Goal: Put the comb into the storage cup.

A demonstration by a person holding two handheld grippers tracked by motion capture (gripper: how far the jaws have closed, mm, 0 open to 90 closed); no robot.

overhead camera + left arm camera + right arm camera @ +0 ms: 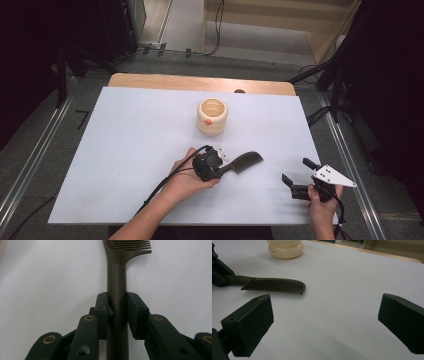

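Observation:
A dark brown comb (pixel 243 162) lies on the white table (pixel 125 150), its teeth pointing away from the person. My left gripper (pixel 220 169) is shut on the comb's handle (pixel 117 290); both pads press its sides. In the right gripper view the comb (pixel 274 285) lies at the upper left, with the left gripper's jaws (pixel 219 275) at its handle end. My right gripper (pixel 296 178) stands open near the table's front right, with nothing between its pads (pixel 252 322). A cream ribbed pot (pixel 212 116) stands behind the comb, near the middle of the table.
The white table ends in a wooden strip (pixel 200 82) at the far edge. Metal rails (pixel 30 165) run along the floor on both sides, and cables (pixel 320 115) lie on the floor at the right. The cream pot (pixel 285 248) is the nearest obstacle.

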